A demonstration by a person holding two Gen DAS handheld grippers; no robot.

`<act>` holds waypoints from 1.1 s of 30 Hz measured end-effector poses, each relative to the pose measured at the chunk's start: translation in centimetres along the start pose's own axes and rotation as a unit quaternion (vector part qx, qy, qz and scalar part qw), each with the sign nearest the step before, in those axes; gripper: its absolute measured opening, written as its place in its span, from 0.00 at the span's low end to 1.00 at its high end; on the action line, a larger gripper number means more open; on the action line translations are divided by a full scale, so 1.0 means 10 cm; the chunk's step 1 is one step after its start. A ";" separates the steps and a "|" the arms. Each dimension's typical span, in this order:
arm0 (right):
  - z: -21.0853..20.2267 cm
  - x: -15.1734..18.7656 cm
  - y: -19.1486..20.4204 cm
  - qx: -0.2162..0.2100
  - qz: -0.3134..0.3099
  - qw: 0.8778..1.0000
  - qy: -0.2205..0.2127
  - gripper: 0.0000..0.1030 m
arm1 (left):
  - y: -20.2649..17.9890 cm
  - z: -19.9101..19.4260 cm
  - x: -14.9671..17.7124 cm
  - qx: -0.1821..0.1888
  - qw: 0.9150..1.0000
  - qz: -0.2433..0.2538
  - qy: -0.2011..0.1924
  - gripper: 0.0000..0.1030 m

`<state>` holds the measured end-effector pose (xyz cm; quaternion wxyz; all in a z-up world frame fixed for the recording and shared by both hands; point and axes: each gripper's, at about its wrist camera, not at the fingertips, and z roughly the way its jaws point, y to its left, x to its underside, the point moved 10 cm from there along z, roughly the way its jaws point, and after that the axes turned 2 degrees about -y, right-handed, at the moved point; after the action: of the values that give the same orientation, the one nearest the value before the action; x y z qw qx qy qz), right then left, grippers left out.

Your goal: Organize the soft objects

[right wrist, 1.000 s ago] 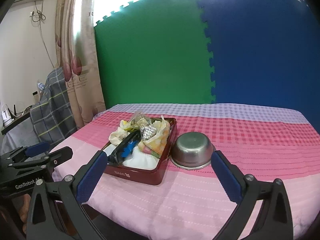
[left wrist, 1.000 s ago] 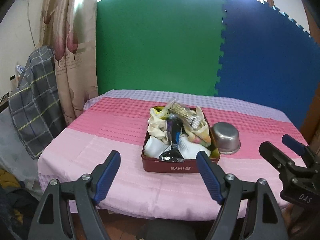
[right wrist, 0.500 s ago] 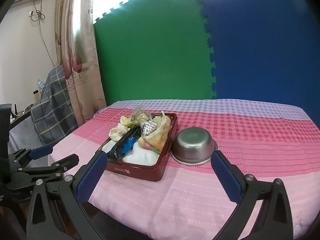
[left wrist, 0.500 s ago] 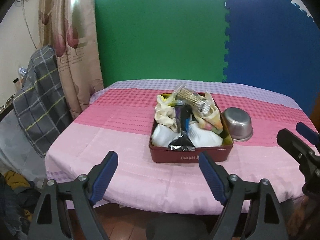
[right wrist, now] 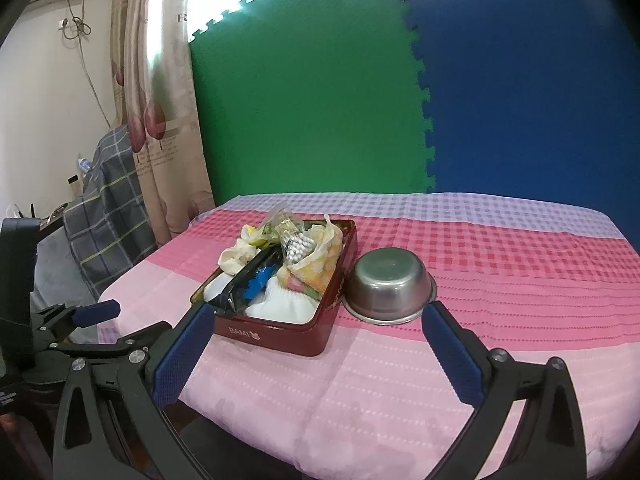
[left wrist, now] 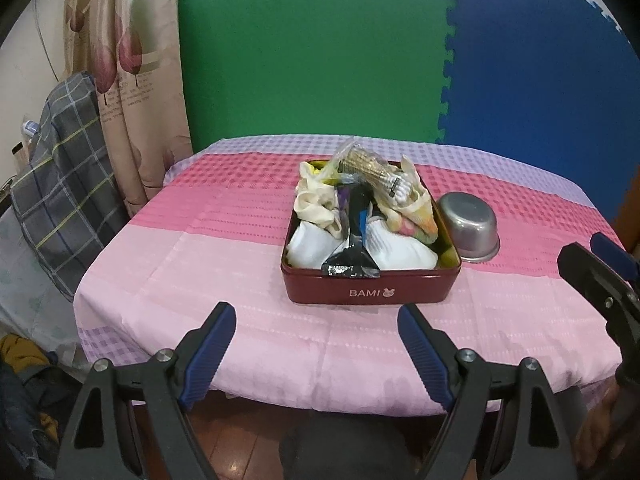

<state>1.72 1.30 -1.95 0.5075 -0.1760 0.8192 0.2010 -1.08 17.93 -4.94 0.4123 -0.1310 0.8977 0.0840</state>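
Observation:
A dark red tin marked BAMI (left wrist: 370,290) (right wrist: 276,332) stands on the pink cloth. It holds white socks (left wrist: 404,250), a cream cloth (left wrist: 316,204), a yellow patterned cloth (right wrist: 316,264), a black foil packet (left wrist: 354,248) and a clear bag of cotton swabs (left wrist: 378,168). My left gripper (left wrist: 316,354) is open and empty, short of the table's near edge in front of the tin. My right gripper (right wrist: 316,354) is open and empty, near the front edge; it also shows in the left wrist view (left wrist: 600,264).
A steel bowl (left wrist: 470,224) (right wrist: 390,280) sits upside down just right of the tin. Green and blue foam mats (left wrist: 320,60) back the table. A curtain (left wrist: 128,80) and a plaid cloth (left wrist: 60,168) are at the left.
Both grippers have risen and tilted, so the tin and bowl sit lower in view. The jaws stay open. Nothing on the table has moved.

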 end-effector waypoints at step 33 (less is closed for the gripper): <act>0.05 0.11 -0.07 -0.003 0.010 1.000 0.016 1.00 | -0.13 0.17 0.16 0.003 0.999 0.023 0.030 0.83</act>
<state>1.99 0.86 -3.28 0.4918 -0.1721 0.8284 0.2056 -0.48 16.91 -7.28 0.3833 -0.1119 0.9127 0.0867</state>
